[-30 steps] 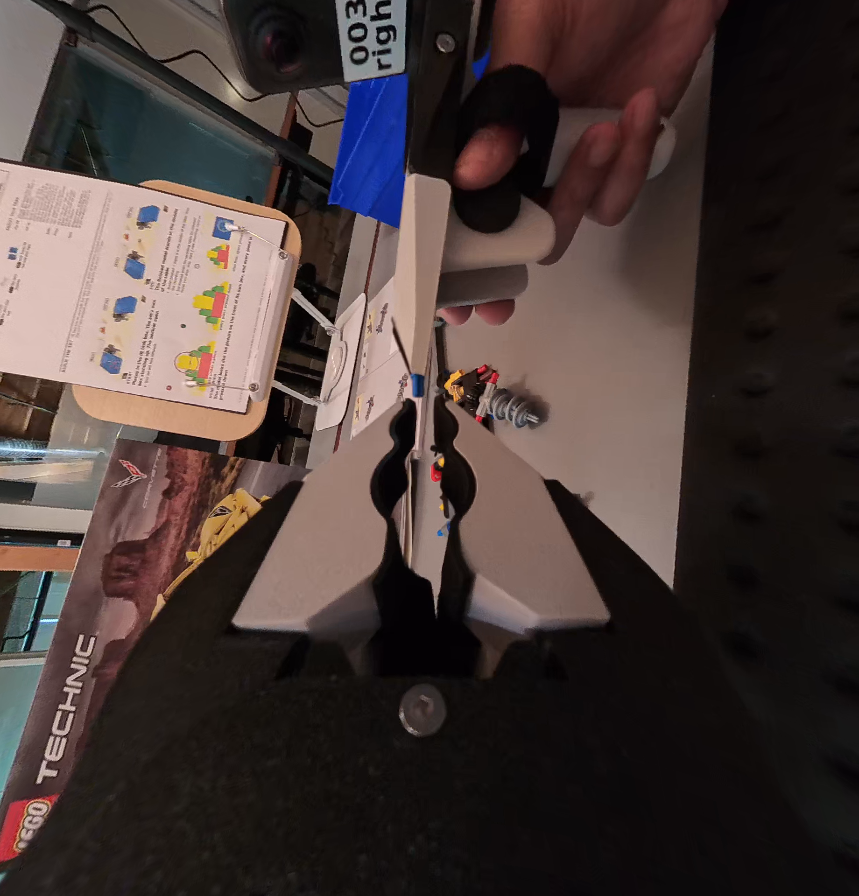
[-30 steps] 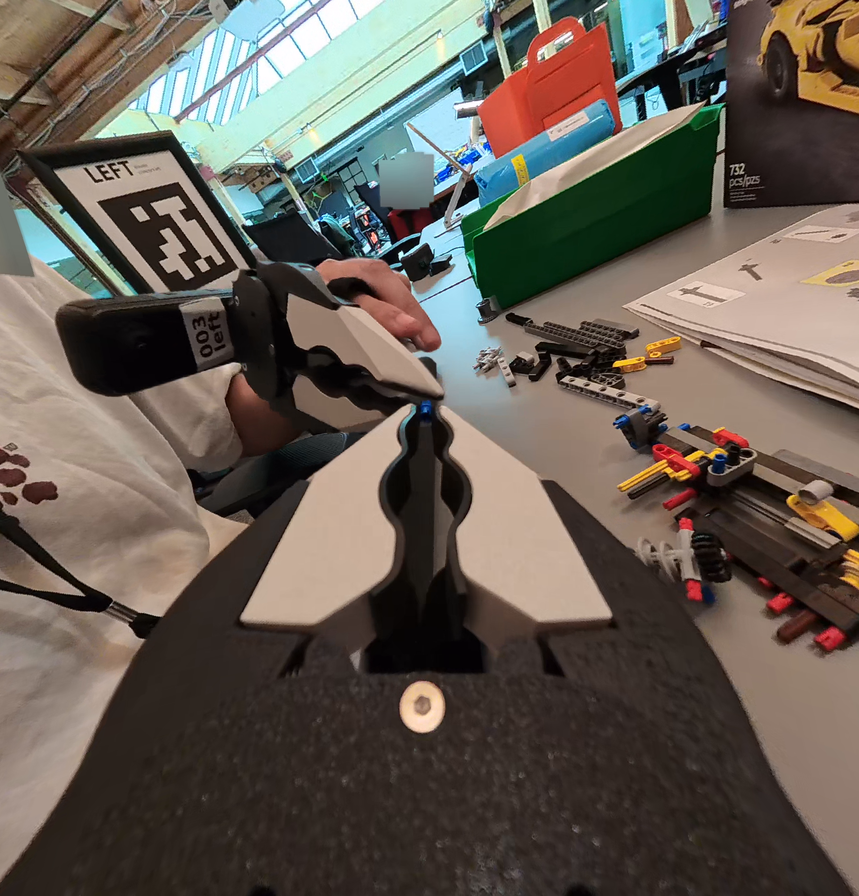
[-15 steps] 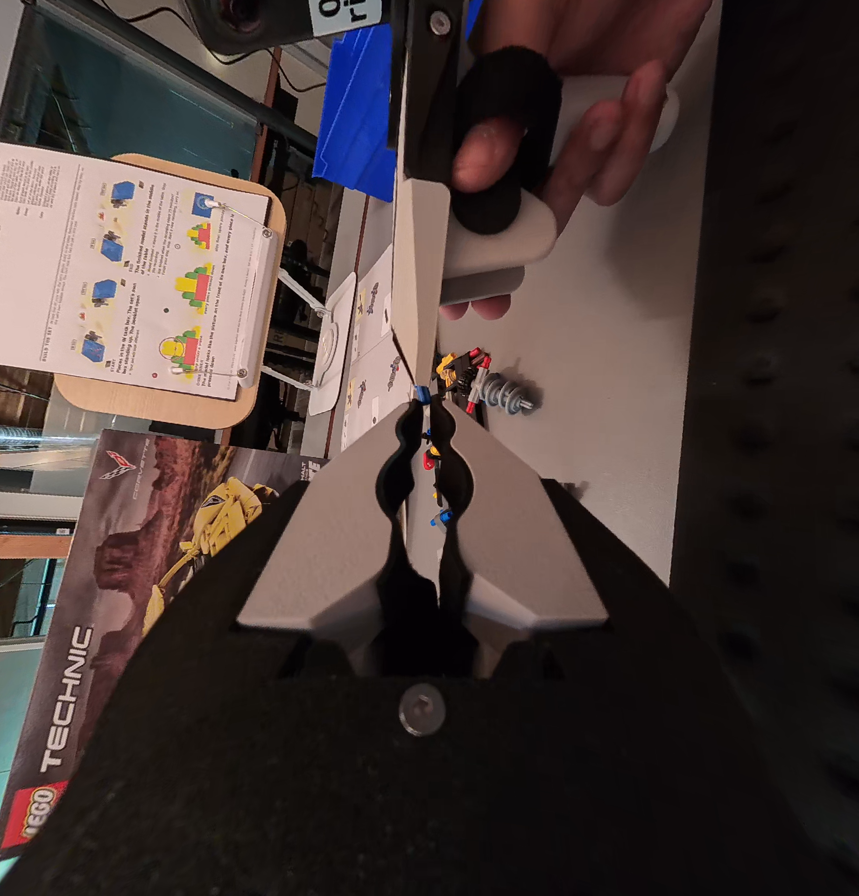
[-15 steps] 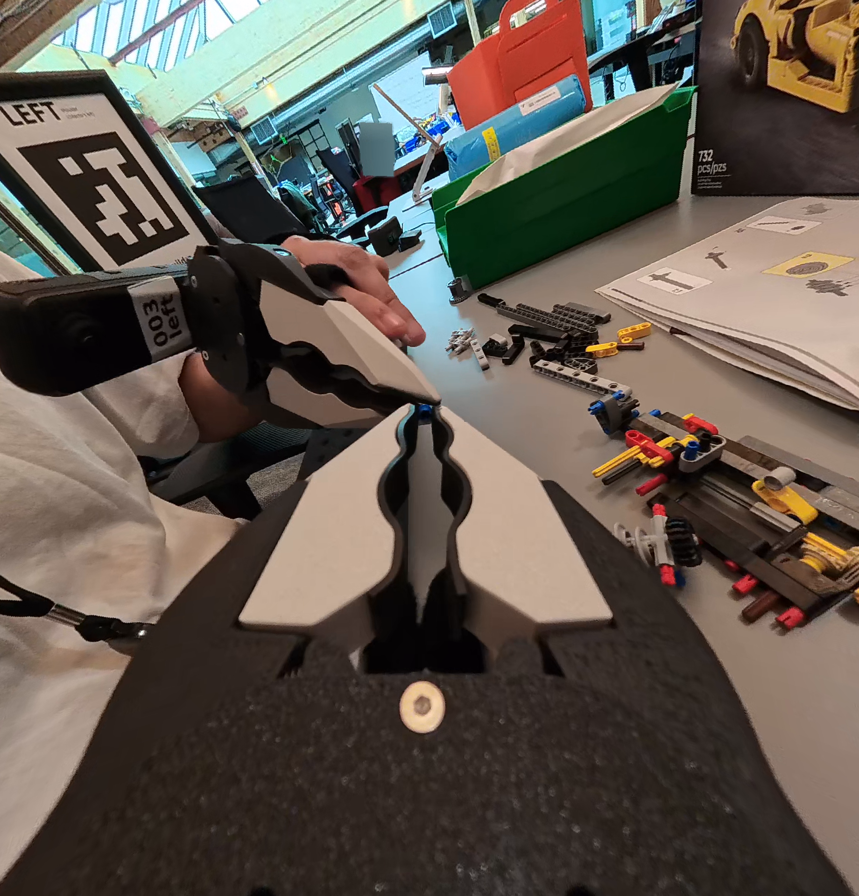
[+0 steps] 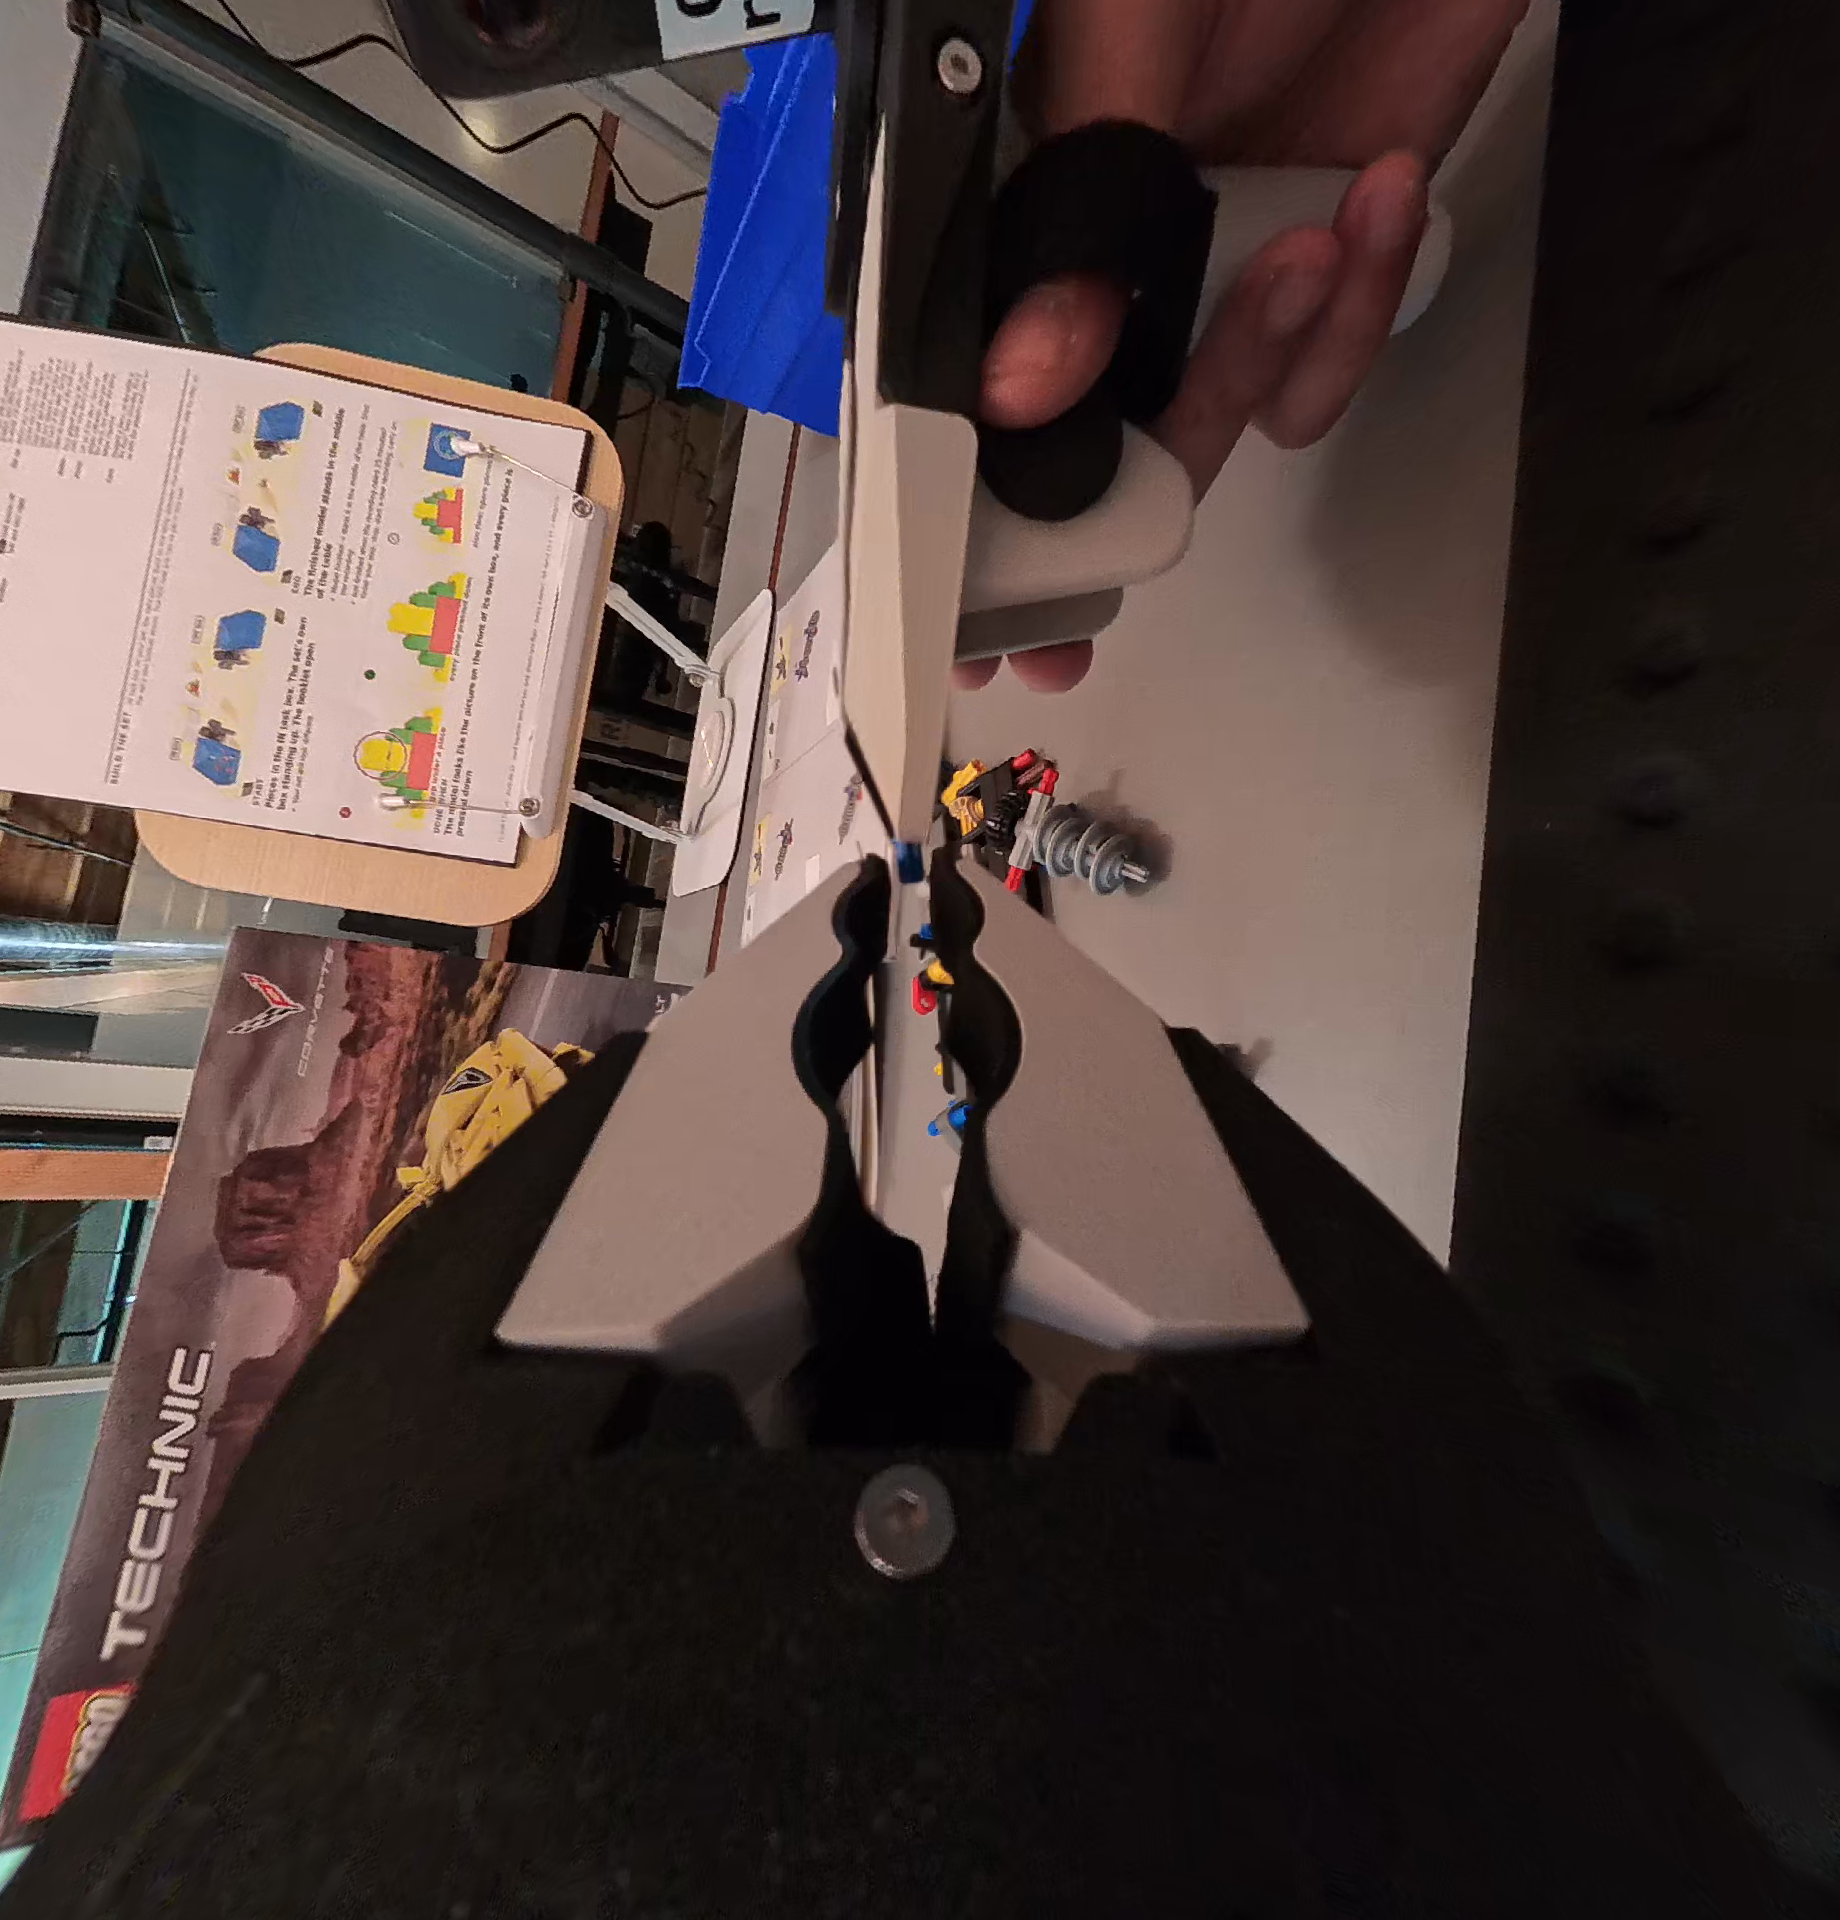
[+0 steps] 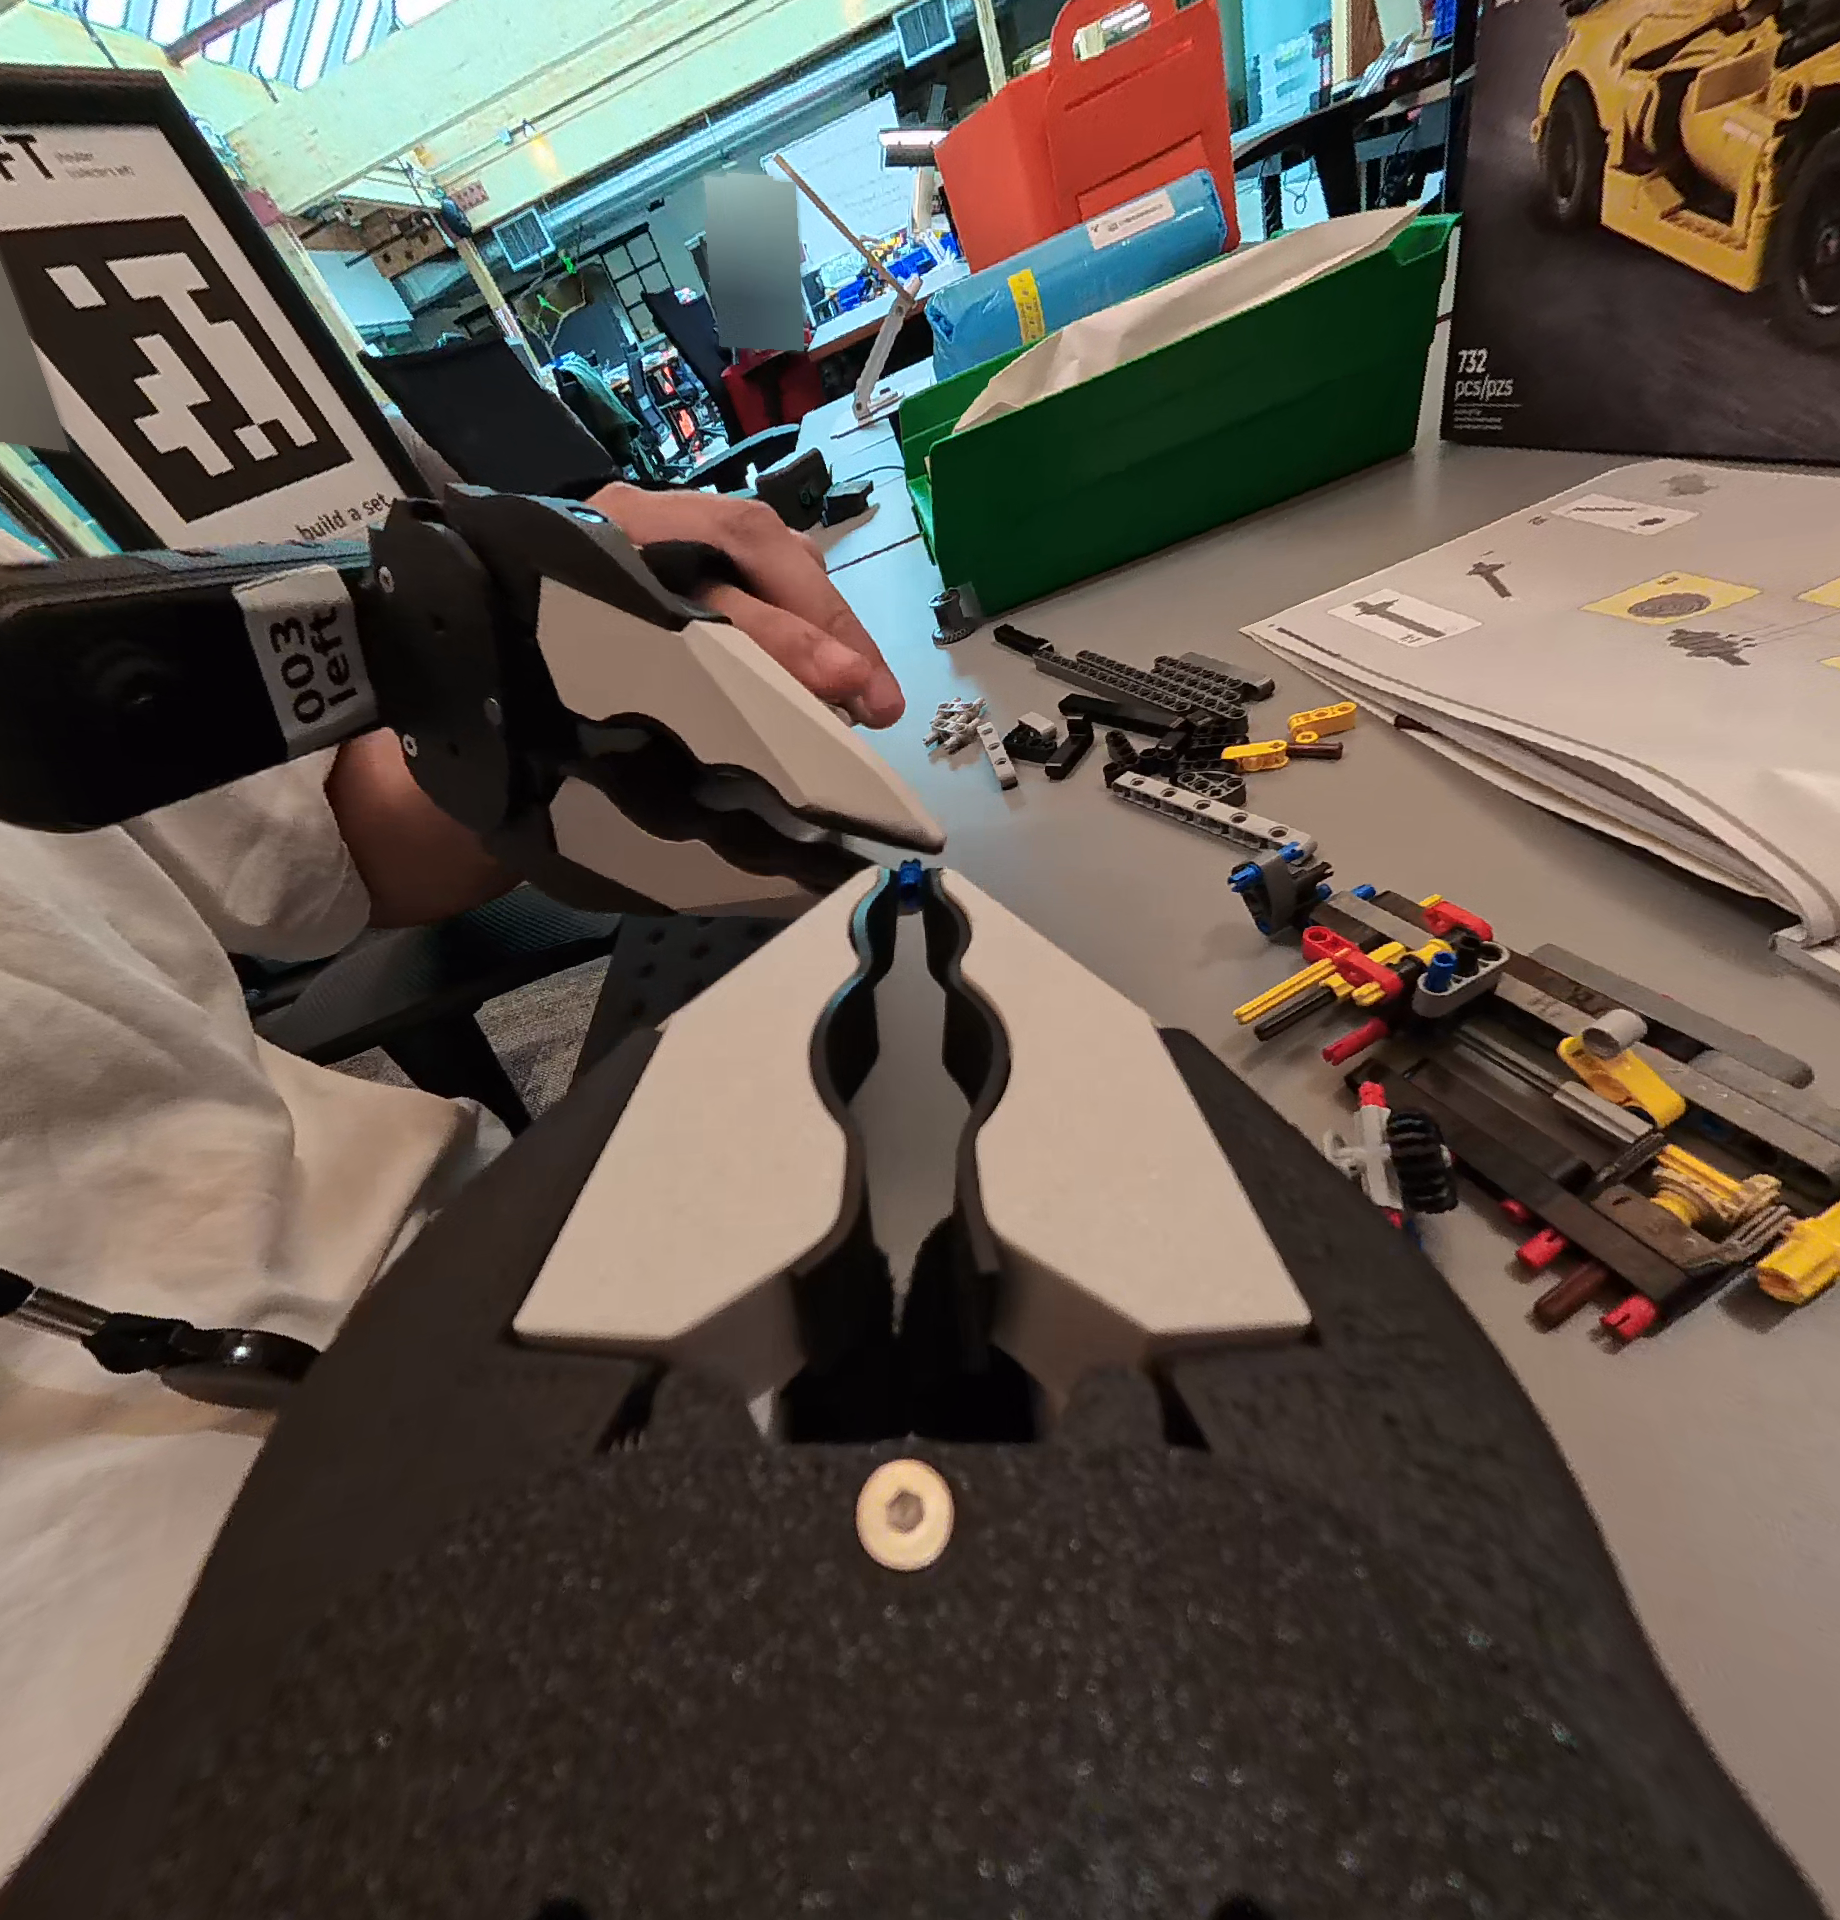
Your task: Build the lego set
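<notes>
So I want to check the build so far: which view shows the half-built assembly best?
The right wrist view: the assembly lies in full on the table, its black beams and yellow and red parts distinct. The left wrist view shows only its end, plus slivers between the left gripper's jaws.

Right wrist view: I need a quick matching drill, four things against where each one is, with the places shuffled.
Things:
1. blue pin
2. green bin
3. instruction booklet
4. partly built assembly

Places:
A. lying open at the right edge of the view
B. between the fingers of the right gripper, at their tips
C. far side of the table, with white paper in it
D. flat on the table, in front of the booklet

Pairs: 1-B, 2-C, 3-A, 4-D
</notes>
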{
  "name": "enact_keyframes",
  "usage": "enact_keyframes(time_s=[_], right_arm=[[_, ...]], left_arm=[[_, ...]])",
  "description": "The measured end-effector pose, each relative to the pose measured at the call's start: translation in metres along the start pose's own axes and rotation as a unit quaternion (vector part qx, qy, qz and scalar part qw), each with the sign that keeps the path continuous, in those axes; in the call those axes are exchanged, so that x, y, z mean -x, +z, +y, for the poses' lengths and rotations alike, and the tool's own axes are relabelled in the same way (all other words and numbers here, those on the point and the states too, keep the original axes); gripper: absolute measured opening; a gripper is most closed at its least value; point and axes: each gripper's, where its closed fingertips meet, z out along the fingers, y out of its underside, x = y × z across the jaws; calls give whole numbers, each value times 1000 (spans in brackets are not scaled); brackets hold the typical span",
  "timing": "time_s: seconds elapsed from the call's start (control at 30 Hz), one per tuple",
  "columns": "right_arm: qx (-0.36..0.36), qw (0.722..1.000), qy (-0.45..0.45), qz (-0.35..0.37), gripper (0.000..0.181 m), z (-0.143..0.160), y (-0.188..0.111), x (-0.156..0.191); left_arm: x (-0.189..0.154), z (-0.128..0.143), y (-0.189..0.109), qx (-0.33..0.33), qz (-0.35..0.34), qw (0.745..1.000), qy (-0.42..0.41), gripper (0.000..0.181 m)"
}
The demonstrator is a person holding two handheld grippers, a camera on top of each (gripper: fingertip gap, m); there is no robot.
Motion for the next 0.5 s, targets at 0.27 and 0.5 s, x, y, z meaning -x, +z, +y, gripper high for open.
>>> enact_keyframes(time_s=[0.27, 0.5], right_arm=[[1, 1000, 14, -2, 4, 0, 1, 0], [-12, 1000, 17, -14, 4, -5, -1, 3]], left_arm=[[1, 0, 0, 4, 0, 1000, 5, 3], [7, -5, -2, 4, -34, 999, 41, 3]])
